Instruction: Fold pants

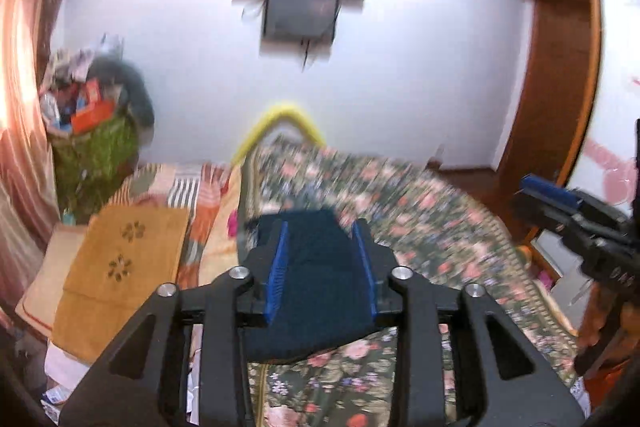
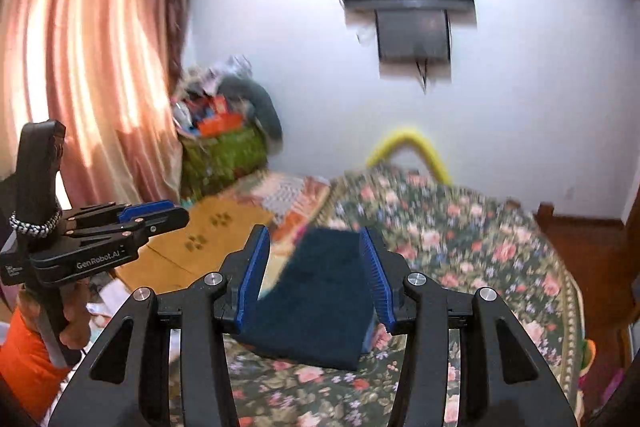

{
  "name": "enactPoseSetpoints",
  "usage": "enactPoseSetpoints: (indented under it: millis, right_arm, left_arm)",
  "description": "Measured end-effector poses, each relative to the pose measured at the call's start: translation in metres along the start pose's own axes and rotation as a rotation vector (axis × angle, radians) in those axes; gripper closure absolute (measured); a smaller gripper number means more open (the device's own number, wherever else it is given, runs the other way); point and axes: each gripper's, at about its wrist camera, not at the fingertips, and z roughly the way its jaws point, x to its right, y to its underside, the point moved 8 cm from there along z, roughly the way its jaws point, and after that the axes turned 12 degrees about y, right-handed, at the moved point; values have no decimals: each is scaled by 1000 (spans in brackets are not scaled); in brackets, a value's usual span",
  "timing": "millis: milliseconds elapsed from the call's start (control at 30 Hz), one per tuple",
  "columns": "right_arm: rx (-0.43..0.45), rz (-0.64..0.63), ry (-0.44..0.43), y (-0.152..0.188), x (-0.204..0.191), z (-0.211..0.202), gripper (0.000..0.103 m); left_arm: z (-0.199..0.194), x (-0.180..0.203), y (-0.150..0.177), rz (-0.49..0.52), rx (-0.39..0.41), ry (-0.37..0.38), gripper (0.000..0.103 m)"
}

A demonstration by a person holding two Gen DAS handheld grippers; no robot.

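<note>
The dark navy-blue fabric pants [image 1: 320, 283] lie on a bed covered with a green floral-patterned spread [image 1: 432, 227]. The garment is folded into a compact, roughly rectangular bundle of several stacked layers. In the right wrist view the bundle [image 2: 320, 303] shows a flat top surface and a thick near edge where the folded layers are stacked, with square corners. The cloth has a fine, matte, knitted-looking texture without visible print. The bundle rests flat on the spread, near the bed's left side. Its far end is blurred; waistband and leg openings cannot be told apart.
</note>
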Motion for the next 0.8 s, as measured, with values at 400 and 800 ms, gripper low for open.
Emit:
enactPoseSetpoints:
  millis: [400,800]
  right_arm:
    - [215,31,-34,5,-18,-134,57]
    - [262,36,25,20,-6,-157,0]
  left_arm:
    - [-142,84,9,89,254,-69,31]
    - [-164,116,31,141,291,-126,0]
